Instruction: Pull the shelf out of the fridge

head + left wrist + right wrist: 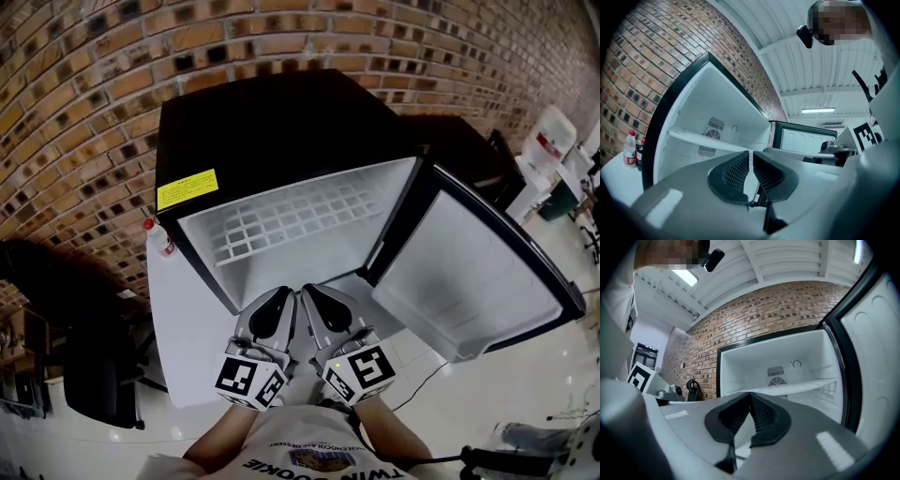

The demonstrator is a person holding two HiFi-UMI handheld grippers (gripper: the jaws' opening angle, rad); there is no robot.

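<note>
A black fridge (272, 131) stands on a white table against the brick wall, its door (469, 272) swung open to the right. Inside, a white wire shelf (291, 220) lies across the white compartment; the same shelf (708, 140) shows in the left gripper view and, as a pale shelf (801, 387), in the right gripper view. My left gripper (281, 302) and right gripper (309, 298) hang side by side just in front of the fridge opening, apart from the shelf. Both are shut with nothing between their fingers.
Two bottles (157, 236) with red caps stand on the white table (183, 328) left of the fridge, and the bottles (632, 147) also show in the left gripper view. A dark office chair (98, 375) is at the lower left. The open door takes up the right side.
</note>
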